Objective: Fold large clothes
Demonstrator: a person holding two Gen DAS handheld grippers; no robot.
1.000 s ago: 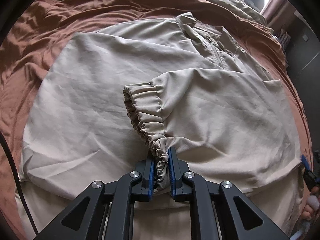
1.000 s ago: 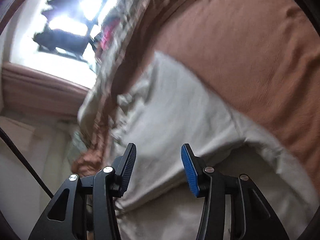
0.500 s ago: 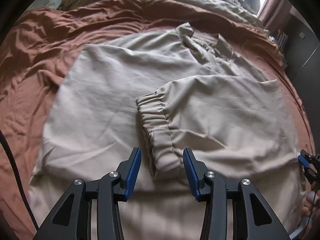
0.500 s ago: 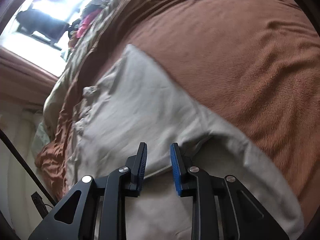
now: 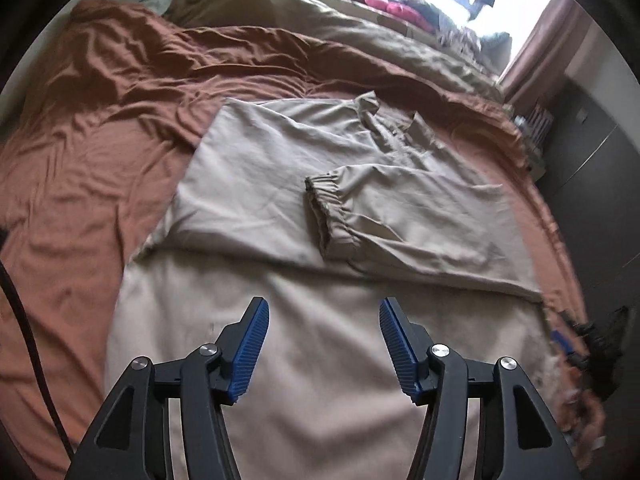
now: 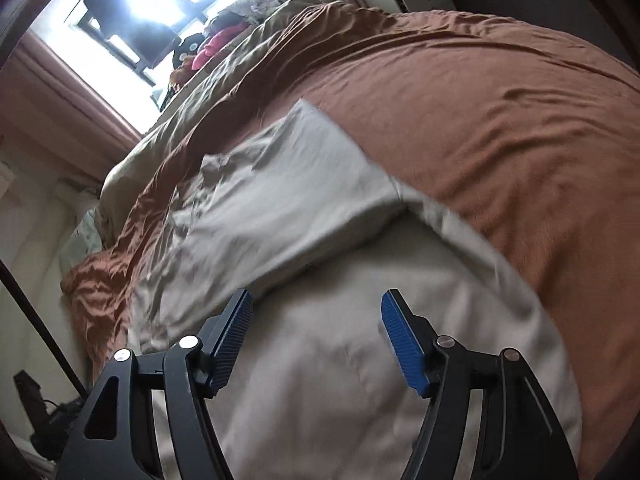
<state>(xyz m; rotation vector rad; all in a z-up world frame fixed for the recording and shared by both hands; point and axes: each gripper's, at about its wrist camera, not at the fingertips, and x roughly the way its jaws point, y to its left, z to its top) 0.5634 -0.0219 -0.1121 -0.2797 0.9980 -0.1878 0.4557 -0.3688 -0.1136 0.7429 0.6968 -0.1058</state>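
Observation:
A large beige jacket (image 5: 256, 184) lies flat on the brown bed sheet (image 5: 92, 152). Its sleeve is folded across the body, and the elastic cuff (image 5: 328, 216) rests in the middle. My left gripper (image 5: 322, 344) is open and empty, above the jacket's near hem part. The right gripper shows small at the right edge of the left wrist view (image 5: 568, 344). In the right wrist view the jacket (image 6: 280, 208) stretches away to the left, and my right gripper (image 6: 316, 340) is open and empty over the near beige cloth.
An olive duvet (image 5: 360, 28) is bunched at the far side of the bed under a bright window (image 6: 160, 4). Pink clothes (image 5: 400, 8) lie by the window. A dark cabinet (image 5: 592, 140) stands right of the bed. A black cable (image 5: 24, 320) hangs at the left.
My left gripper let go of the elastic cuff, opened wide and drew back toward the hem. My right gripper narrowed, then opened wide and also drew back. The sleeve stays folded on the jacket.

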